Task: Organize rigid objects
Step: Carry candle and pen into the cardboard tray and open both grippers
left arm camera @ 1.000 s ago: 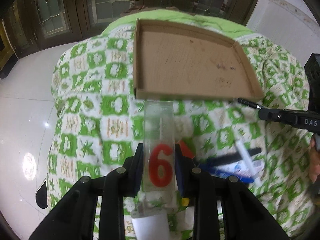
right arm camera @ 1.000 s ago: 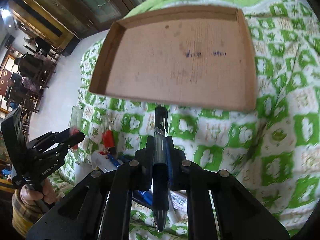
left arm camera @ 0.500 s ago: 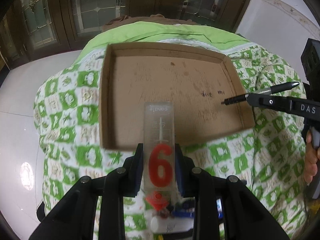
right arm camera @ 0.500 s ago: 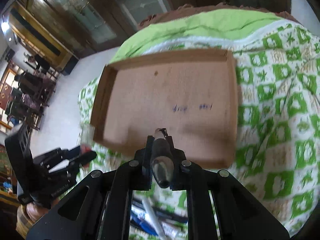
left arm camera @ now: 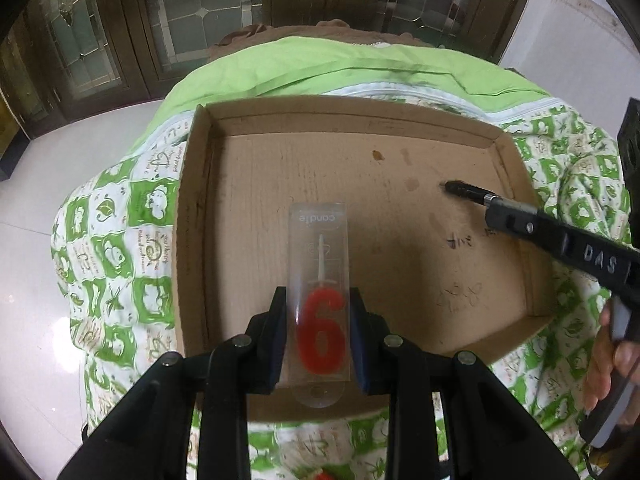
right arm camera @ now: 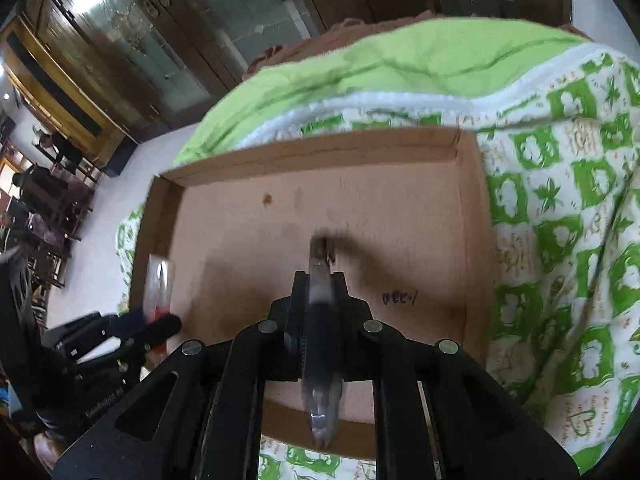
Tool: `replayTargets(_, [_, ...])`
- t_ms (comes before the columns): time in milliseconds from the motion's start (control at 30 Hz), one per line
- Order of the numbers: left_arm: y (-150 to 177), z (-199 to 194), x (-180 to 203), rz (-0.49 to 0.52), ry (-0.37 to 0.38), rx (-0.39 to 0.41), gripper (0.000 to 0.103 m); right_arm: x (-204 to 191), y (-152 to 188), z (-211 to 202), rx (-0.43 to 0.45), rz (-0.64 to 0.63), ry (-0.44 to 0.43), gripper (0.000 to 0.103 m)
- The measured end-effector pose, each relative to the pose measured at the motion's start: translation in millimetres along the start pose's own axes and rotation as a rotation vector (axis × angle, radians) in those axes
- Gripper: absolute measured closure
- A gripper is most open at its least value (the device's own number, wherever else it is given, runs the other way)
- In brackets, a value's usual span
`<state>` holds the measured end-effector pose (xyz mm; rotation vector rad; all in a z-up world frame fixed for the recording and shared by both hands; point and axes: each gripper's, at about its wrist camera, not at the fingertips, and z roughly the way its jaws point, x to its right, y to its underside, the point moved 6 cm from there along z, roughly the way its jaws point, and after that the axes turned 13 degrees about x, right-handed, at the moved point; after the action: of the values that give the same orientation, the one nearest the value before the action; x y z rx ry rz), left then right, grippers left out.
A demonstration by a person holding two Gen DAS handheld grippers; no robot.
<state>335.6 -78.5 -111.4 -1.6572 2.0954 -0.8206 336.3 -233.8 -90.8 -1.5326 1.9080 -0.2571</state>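
A clear, flat plastic candle pack (left arm camera: pixel 319 276) with a rounded end, holding one red wax "6" on a white stick, is pinched at its sides between the black pads of the left gripper (left arm camera: pixel 319 332), whose jaws stand only as far apart as the pack is wide. It hangs over the near left part of the shallow brown corrugated-cardboard tray (left arm camera: pixel 516 160). The right gripper (right arm camera: pixel 319 288), jaws nearly together, clamps one slim pen (right arm camera: pixel 320 320) with a dark barrel and clear end, its tip over the tray's middle. The tray floor is matt, stained and scribbled with ink. It lies on a soft green-and-white patterned blanket (left arm camera: pixel 120 248). Only the left view shows the person's hand (left arm camera: pixel 612 364) on the right handle; only the right view shows blurred chairs (right arm camera: pixel 36 208) in the room beyond.
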Motion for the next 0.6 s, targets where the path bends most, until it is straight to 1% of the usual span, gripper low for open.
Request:
replayTargets(167, [4.2, 8.2, -2.7, 0.002, -0.01, -0.012, 0.075, 3.4, 15.4, 10.5, -0.052, -0.007, -0.002, 0.093])
replayTargets(367, [11.1, 11.9, 2.0, 0.037, -0.016, -0.026, 0.074, 1.8, 25.8, 15.1, -0.087, -0.01, 0.003, 0.092])
replayTargets(433, [13.3, 13.3, 1.3, 0.035, -0.022, -0.037, 0.071, 2.0, 27.8, 17.4, -0.095, -0.007, 0.009, 0.092])
replayTargets(467, [14.4, 13.5, 1.2, 0.033, -0.023, -0.042, 0.066, 2.2, 28.9, 18.0, -0.096, -0.008, 0.015, 0.092])
replayTargets(500, [15.3, 13.3, 1.0, 0.029, -0.031, -0.043, 0.058, 2.5, 29.3, 18.4, -0.096, -0.008, 0.017, 0.092])
replayTargets(567, [16.6, 9.8, -0.8, 0.032, -0.055, -0.035, 0.049, 2.3, 30.7, 19.1, -0.098, -0.006, 0.018, 0.092])
replayTargets(600, [16.6, 6.9, -1.5, 0.03, -0.069, -0.025, 0.047, 2.4, 30.9, 18.6, -0.098, -0.005, 0.02, 0.092])
